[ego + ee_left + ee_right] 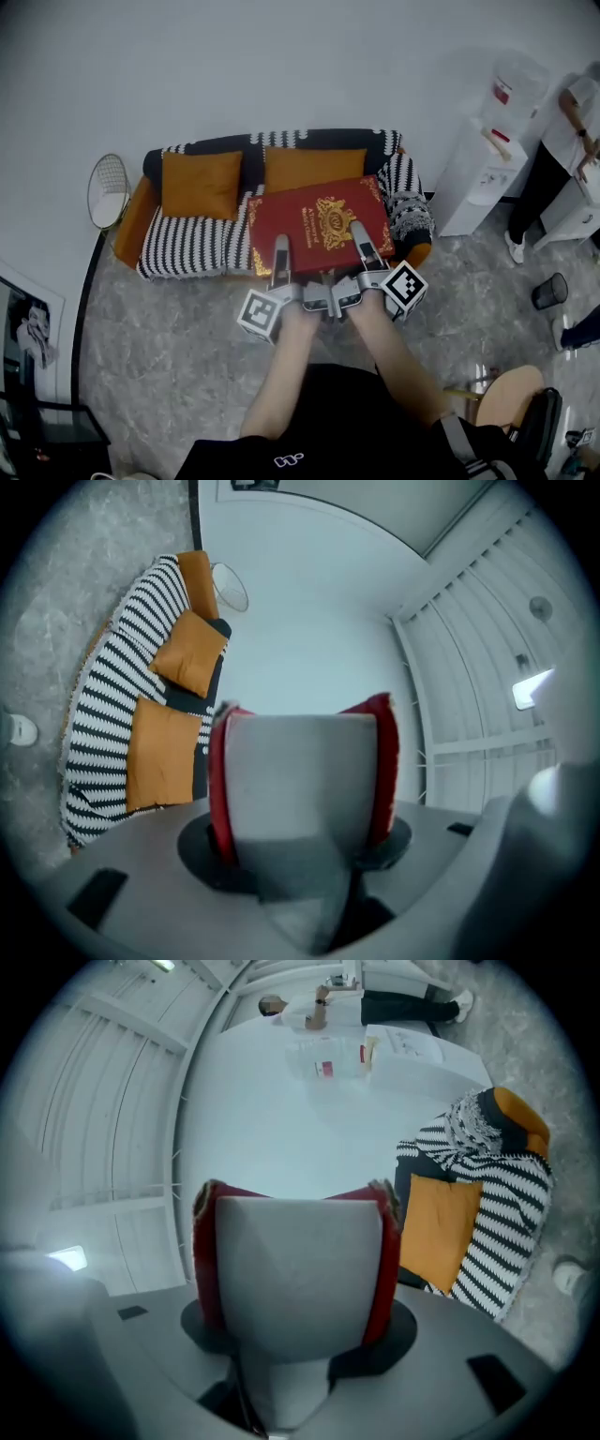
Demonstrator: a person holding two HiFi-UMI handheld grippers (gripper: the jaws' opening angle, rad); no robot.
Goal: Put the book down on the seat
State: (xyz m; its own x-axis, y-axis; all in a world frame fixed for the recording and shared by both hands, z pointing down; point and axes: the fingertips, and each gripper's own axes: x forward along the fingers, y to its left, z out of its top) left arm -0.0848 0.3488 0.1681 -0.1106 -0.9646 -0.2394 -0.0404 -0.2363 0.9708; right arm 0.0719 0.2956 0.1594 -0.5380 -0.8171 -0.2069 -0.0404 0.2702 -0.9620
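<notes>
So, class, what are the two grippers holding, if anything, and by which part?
Both hold the red book: the left gripper and the right gripper each clamp its near edge, side by side, above the sofa.

Left forearm (pixel 281 380) and right forearm (pixel 398 361) stretched forward, side by side, wrists close together. Left gripper (pixel 280 248) and right gripper (pixel 361 236) set parallel, pointed away from body, about level. Jaws of each gripper clamped over near edge of book (pixel 319 217): upper jaw laid on cover, lower jaw hidden beneath. Left marker cube (pixel 261 315) and right marker cube (pixel 405 285) turned outward.
</notes>
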